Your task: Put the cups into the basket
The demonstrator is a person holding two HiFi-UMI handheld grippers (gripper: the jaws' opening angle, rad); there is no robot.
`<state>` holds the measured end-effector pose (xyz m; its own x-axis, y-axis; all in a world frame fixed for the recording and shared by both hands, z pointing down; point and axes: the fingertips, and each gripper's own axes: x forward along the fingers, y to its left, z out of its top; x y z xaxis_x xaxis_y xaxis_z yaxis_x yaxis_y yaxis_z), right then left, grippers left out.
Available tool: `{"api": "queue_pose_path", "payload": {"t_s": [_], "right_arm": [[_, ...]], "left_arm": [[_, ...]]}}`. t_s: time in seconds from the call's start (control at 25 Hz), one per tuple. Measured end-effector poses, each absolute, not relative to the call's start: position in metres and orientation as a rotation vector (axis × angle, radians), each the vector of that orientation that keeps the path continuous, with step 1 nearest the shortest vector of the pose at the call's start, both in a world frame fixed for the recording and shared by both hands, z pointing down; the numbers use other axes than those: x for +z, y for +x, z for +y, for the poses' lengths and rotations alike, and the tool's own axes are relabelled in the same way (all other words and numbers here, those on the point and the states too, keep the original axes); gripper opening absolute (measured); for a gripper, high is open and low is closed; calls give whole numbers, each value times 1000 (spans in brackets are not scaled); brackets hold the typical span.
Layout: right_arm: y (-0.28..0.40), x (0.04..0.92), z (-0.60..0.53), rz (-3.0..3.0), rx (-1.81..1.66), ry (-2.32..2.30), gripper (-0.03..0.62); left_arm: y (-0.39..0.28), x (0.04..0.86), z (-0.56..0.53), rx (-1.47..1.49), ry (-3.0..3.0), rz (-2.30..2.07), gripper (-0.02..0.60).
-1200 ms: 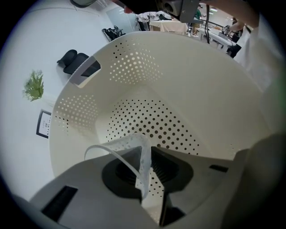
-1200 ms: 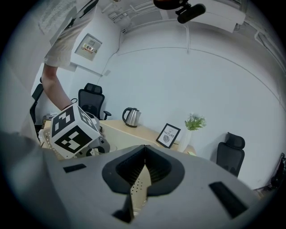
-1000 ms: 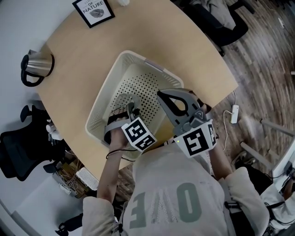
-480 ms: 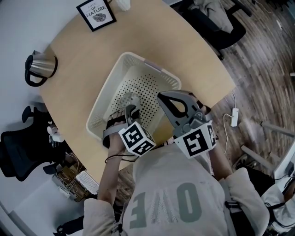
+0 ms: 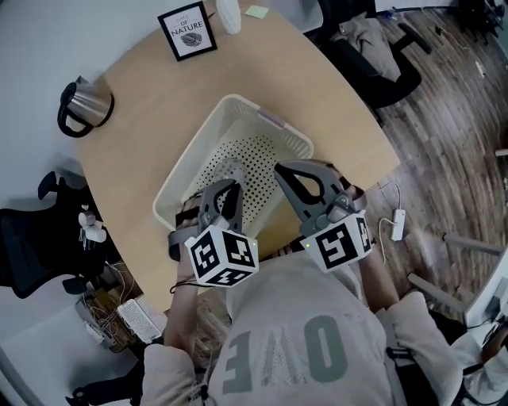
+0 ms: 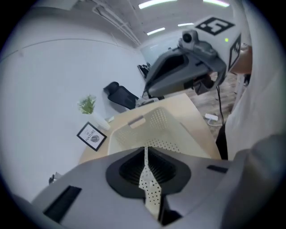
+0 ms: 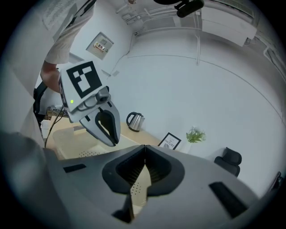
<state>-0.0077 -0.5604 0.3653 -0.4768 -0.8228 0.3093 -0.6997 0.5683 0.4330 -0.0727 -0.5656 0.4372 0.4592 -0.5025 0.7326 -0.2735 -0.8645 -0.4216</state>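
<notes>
The cream perforated basket (image 5: pixel 190 162) stands in the middle of the wooden table. On its floor lies a greyish rounded thing (image 5: pixel 230 169), perhaps a cup; it is too unclear to tell. My left gripper (image 5: pixel 228 185) hovers over the basket's near rim with its jaws shut and nothing between them. My right gripper (image 5: pixel 284 170) is shut too, above the near right corner. The left gripper view looks past its jaws (image 6: pixel 146 147) into the basket (image 6: pixel 154 127) and shows the right gripper (image 6: pixel 187 74). In the right gripper view, beyond its jaws (image 7: pixel 145 146), the left gripper (image 7: pixel 102 123) hangs over the basket (image 7: pixel 73 145).
A steel kettle (image 5: pixel 83 107) stands on the table's left corner. A framed picture (image 5: pixel 189 30) and a white vase (image 5: pixel 228 14) sit at the far edge. Black chairs stand at the left (image 5: pixel 32 254) and far right (image 5: pixel 373 47). A power strip (image 5: pixel 397 224) lies on the floor.
My left gripper has drawn back from the basket's floor toward the near rim and risen. The right gripper has hardly moved. The head view has shifted, so the table sits lower in the picture.
</notes>
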Motion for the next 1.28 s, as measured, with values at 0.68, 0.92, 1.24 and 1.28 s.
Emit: {"api": "queue_pose_path", "payload": {"t_s": [0.68, 0.92, 1.24, 1.28], "right_arm": [[-108, 313, -546, -2465, -671, 924, -2], [-137, 315, -534, -2501, -692, 847, -2], [-137, 324, -527, -2491, -646, 858, -2], [-136, 325, -527, -2490, -641, 862, -2]], "left_arm": [[-161, 278, -537, -316, -2225, 1675, 9], [-184, 280, -530, -351, -2123, 1708, 9], [-194, 288, -530, -356, -2119, 1699, 9], [-193, 289, -531, -351, -2121, 1688, 9]]}}
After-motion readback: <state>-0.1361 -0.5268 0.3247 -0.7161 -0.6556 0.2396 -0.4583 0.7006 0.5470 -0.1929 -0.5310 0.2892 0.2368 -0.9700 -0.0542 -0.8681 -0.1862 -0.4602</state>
